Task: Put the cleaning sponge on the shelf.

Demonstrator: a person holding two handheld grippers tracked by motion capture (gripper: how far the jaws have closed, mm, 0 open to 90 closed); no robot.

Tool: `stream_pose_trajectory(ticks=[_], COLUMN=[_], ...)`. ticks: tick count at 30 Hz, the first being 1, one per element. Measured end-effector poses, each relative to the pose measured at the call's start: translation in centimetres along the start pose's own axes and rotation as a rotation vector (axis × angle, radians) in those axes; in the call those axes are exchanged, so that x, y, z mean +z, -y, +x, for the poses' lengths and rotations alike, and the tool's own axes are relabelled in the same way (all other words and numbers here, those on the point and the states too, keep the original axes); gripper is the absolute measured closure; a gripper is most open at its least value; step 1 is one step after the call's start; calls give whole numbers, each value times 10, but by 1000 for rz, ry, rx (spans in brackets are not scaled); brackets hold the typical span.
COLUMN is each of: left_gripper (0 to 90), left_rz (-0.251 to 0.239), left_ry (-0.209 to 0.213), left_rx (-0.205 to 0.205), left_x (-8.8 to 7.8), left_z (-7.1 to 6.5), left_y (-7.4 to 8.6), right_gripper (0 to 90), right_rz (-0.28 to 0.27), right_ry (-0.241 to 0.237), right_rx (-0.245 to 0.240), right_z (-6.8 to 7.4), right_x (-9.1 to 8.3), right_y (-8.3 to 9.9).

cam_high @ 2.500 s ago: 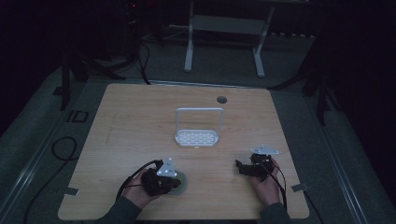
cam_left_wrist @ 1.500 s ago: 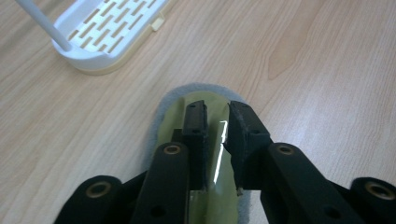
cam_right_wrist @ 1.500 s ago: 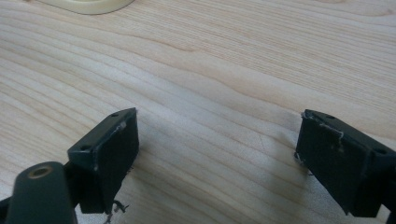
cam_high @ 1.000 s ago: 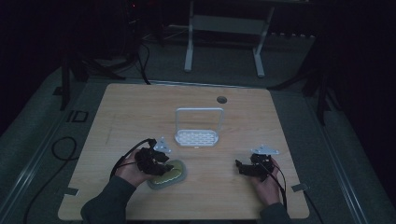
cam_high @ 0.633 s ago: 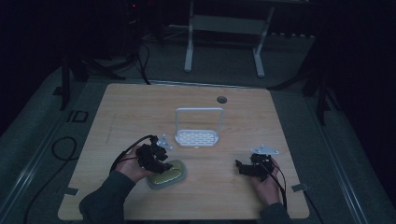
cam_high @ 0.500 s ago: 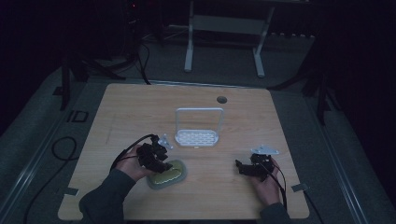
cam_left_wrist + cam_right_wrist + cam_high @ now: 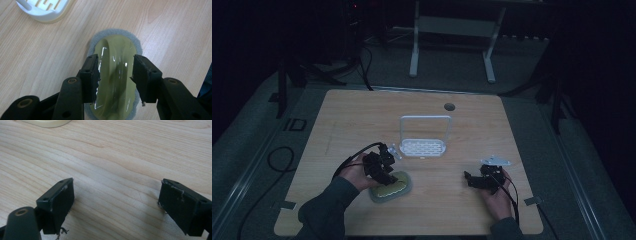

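Note:
A yellow-green scrubber (image 7: 392, 190) on a grey pad lies flat on the wooden table (image 7: 362, 115), near its front left. My left gripper (image 7: 386, 176) hovers right over it. In the left gripper view the jaws of my left gripper (image 7: 115, 75) have just been opening. They now stand on either side of the scrubber's (image 7: 116, 50) raised glossy grip, and the pads do not press on it. My right gripper (image 7: 469, 179) rests at the front right. Its jaws (image 7: 115, 202) are spread wide over bare wood with nothing between them.
A white slotted rack (image 7: 423, 147) with an upright hoop handle stands mid-table, just beyond the scrubber; its edge shows as the white rack (image 7: 42, 10). A round cable hole (image 7: 449, 107) sits near the far edge. A black cable (image 7: 277, 155) loops on the floor at left.
Since the oldest frame the left hand has pulled back to the left, uncovering the scrubber on the table. Over the last second it barely shifted. The right hand has kept still.

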State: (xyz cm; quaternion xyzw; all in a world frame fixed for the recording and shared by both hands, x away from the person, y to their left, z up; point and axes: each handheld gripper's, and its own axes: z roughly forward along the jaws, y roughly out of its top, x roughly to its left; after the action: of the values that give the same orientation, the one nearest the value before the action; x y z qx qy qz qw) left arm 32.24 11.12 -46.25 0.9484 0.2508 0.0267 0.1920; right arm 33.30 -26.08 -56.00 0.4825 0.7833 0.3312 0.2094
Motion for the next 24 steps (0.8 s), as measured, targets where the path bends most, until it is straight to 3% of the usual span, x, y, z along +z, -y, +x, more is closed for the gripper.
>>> stream_pose_trajectory(ticks=[24], left_gripper=[570], left_rz=[135], left_ry=[16], left_rx=[42], left_x=[6], left_z=[-2], left_y=[-15], right_gripper=[128], right_rz=[0], right_ry=[0], right_rx=[0], right_z=[0], right_x=[0], right_y=[0])
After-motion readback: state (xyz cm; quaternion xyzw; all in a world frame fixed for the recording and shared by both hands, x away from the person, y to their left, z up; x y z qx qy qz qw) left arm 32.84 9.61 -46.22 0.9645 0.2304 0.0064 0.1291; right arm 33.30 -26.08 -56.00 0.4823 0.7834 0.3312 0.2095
